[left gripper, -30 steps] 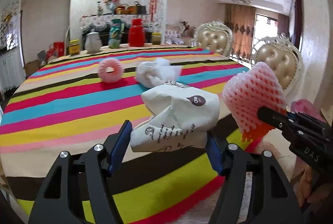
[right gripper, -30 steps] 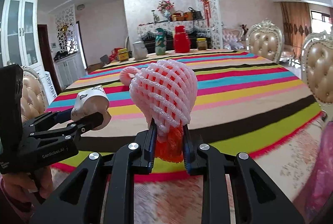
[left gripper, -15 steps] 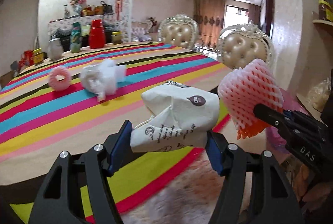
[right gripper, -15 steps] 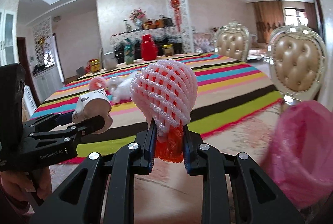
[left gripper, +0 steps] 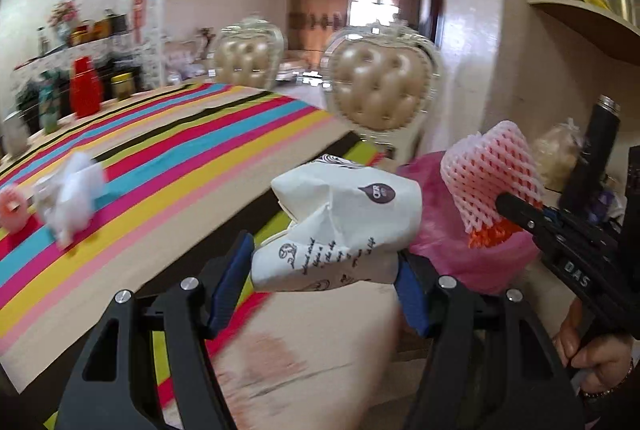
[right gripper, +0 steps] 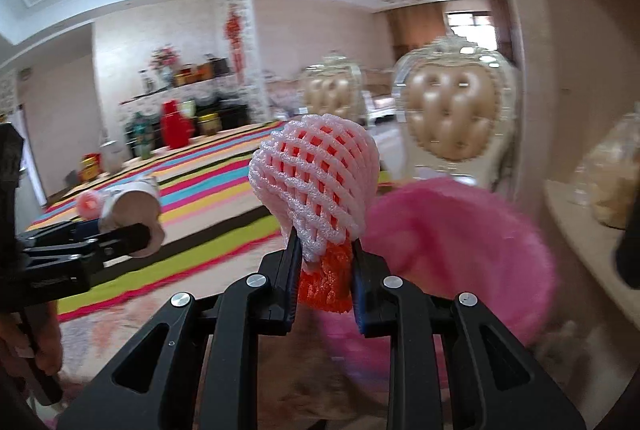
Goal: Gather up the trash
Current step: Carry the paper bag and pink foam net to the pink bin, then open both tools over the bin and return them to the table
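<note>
The left claw (left gripper: 324, 290) is closed on a crumpled white paper cup (left gripper: 344, 230) with dark printed writing; its blue pads press the cup from both sides, and the cup is lifted above the edge of the table (left gripper: 168, 166). The right claw (right gripper: 324, 282) is tightly closed on the orange lower end of a pink foam fruit net (right gripper: 316, 186), which stands upright above the fingers. In the left wrist view the right claw (left gripper: 516, 208) appears at the right with the same net (left gripper: 492, 178), near the cup but not touching it. A hand (left gripper: 596, 354) holds its handle.

Behind both pieces of trash there is a pink plastic bag (right gripper: 460, 242), its mouth open, placed beside the table and in front of a padded golden chair (right gripper: 452, 118). The net is just in front of the bag's rim in the right wrist view.

Farther out, on the striped tablecloth, a crumpled white tissue (left gripper: 70, 196) and a pink foam ring (left gripper: 14, 206) lie near each other. At the far end of the table stand a red jug (left gripper: 85, 92) and some jars, blurred.
</note>
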